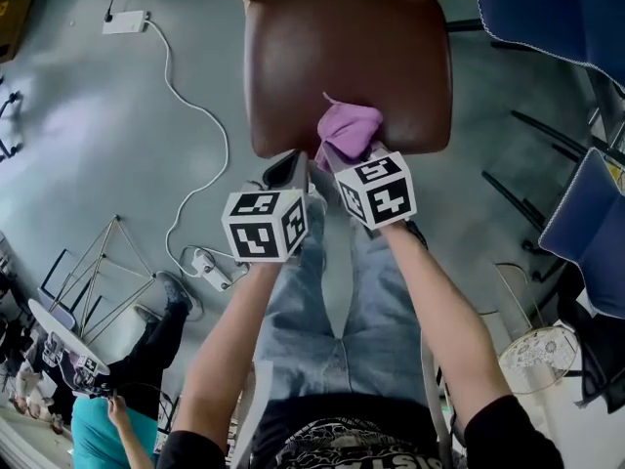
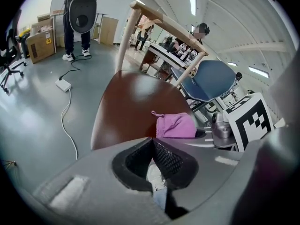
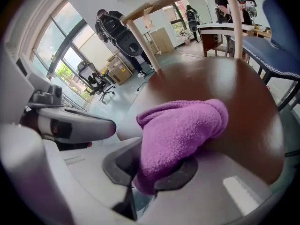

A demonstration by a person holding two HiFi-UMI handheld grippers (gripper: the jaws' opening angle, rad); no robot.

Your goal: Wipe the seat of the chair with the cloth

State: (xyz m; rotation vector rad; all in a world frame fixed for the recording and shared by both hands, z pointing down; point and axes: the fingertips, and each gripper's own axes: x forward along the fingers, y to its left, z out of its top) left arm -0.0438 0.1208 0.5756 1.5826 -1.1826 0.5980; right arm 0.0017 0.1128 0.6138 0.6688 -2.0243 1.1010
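The chair has a glossy brown seat (image 1: 342, 47) and pale wooden back posts. A purple cloth (image 1: 349, 128) lies bunched on the seat's near edge. My right gripper (image 1: 344, 160) is shut on the cloth, which bulges out of its jaws (image 3: 180, 130) and rests on the seat (image 3: 234, 83). My left gripper (image 1: 289, 170) hovers just off the seat's near edge, left of the cloth. It looks shut, with nothing held (image 2: 152, 142). In the left gripper view the cloth (image 2: 176, 125) sits on the seat (image 2: 131, 102), beside the right gripper's marker cube (image 2: 248, 121).
Two blue chairs (image 1: 586, 233) (image 1: 547, 8) stand close on the right. A white cable with an adapter (image 1: 125, 21) and a power strip (image 1: 210, 270) lies on the grey floor to the left. A bystander (image 1: 98, 428) stands at lower left. My jeans-clad legs are below the seat.
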